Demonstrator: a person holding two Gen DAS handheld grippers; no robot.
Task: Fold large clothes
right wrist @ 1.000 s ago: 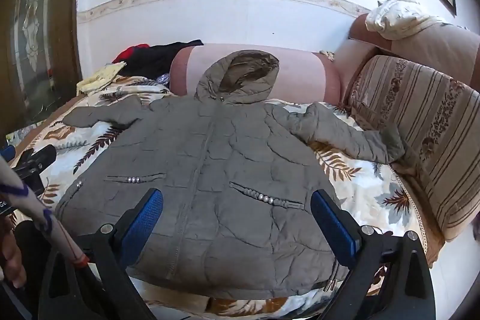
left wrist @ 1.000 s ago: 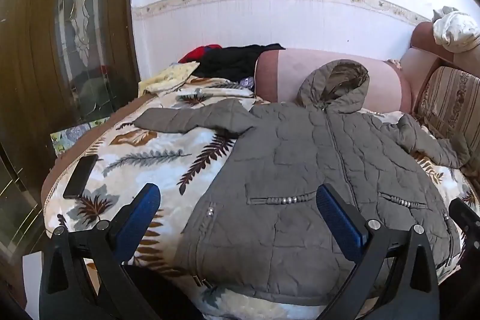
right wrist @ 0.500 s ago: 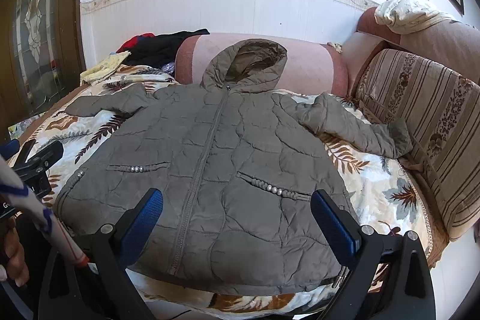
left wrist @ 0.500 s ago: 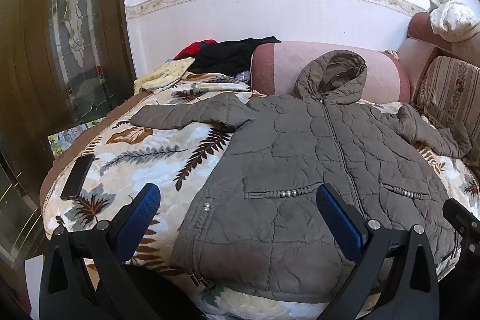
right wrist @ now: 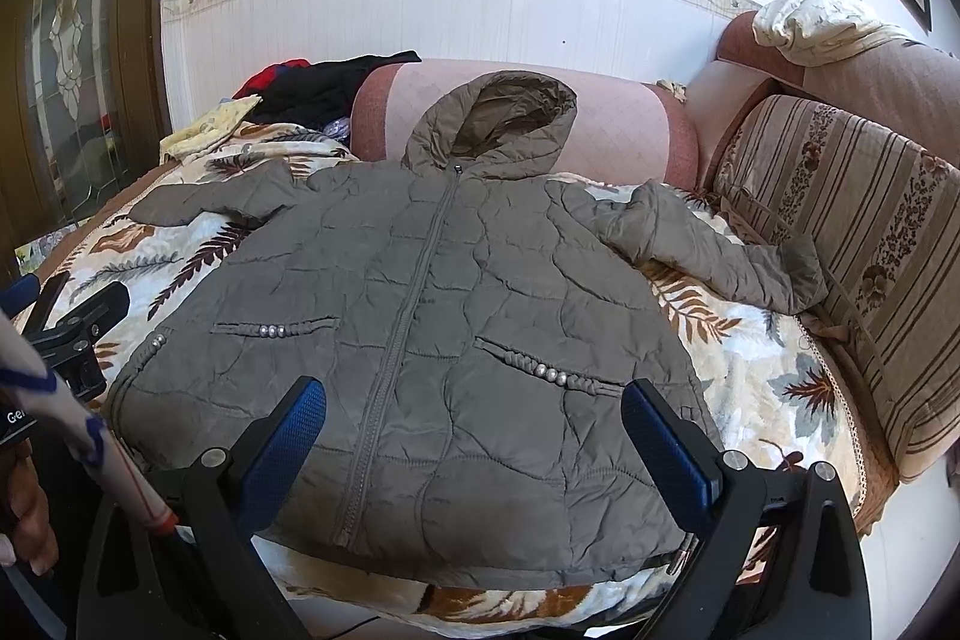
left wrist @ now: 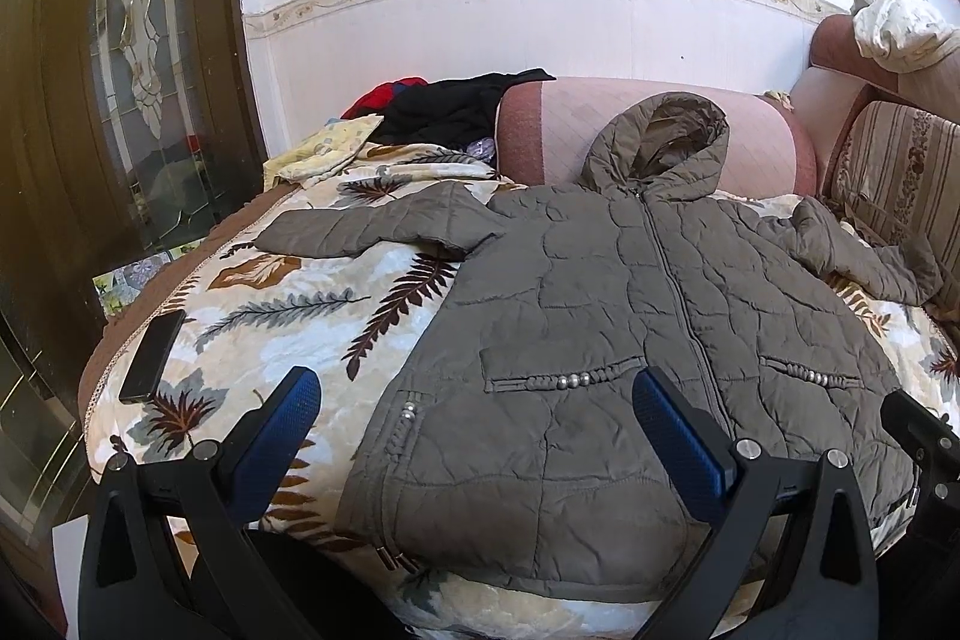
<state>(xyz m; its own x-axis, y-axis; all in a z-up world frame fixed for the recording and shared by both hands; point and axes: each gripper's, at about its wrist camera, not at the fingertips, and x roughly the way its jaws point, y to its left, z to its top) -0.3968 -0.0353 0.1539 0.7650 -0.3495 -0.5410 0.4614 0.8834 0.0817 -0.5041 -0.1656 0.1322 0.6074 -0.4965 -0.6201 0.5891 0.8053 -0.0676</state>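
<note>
A grey-brown hooded quilted jacket (right wrist: 432, 340) lies zipped, front up, sleeves spread, on the leaf-patterned blanket (left wrist: 288, 316). The left hand-held gripper (left wrist: 477, 418) and right hand-held gripper (right wrist: 474, 427) hover above its hem, jaws wide apart, empty.

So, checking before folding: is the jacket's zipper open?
No, the jacket lies flat with its zipper closed up to the hood.

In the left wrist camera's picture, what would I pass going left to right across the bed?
Black phone → jacket's outstretched sleeve → grey hooded jacket body → its other, crumpled sleeve → striped cushion.
</note>
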